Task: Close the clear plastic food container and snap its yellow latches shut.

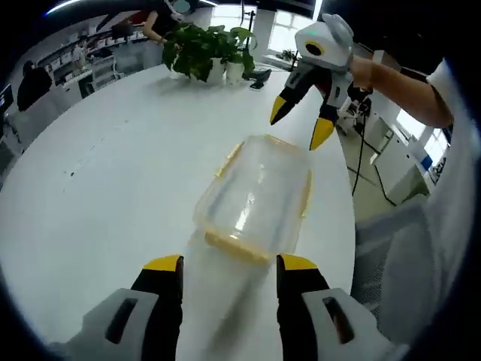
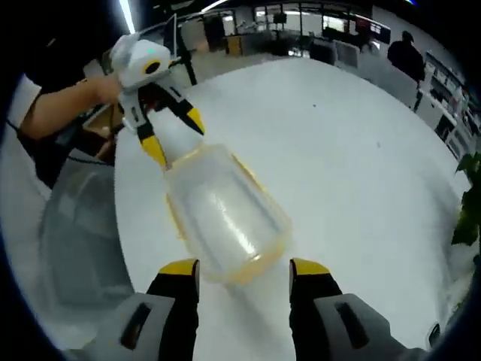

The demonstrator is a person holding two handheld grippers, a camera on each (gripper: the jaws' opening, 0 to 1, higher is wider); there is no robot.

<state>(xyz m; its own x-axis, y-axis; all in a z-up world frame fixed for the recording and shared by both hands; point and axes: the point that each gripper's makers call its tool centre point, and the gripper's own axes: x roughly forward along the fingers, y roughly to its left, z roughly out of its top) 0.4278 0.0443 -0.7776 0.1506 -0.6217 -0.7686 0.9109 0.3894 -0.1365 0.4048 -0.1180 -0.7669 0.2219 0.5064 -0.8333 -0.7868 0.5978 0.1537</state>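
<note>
A clear plastic food container [image 1: 255, 197] with yellow latches lies on the white table [image 1: 105, 173], its lid on top. My left gripper [image 1: 229, 263] stands open just short of the container's near end, jaws apart with nothing between them. Beyond the container's far end hovers my right gripper [image 1: 303, 122], open, yellow tips pointing down. In the right gripper view the same container [image 2: 225, 214] sits just ahead of my open right gripper [image 2: 244, 267], and the left gripper [image 2: 174, 135] hangs open over its far end, held by a person's hand.
Potted green plants [image 1: 207, 49] stand at the table's far edge. The table's edge runs close beside the container, with a grey chair [image 2: 75, 241] and floor beyond. People stand by desks in the background. Bare tabletop [image 2: 361, 150] spreads on the other side.
</note>
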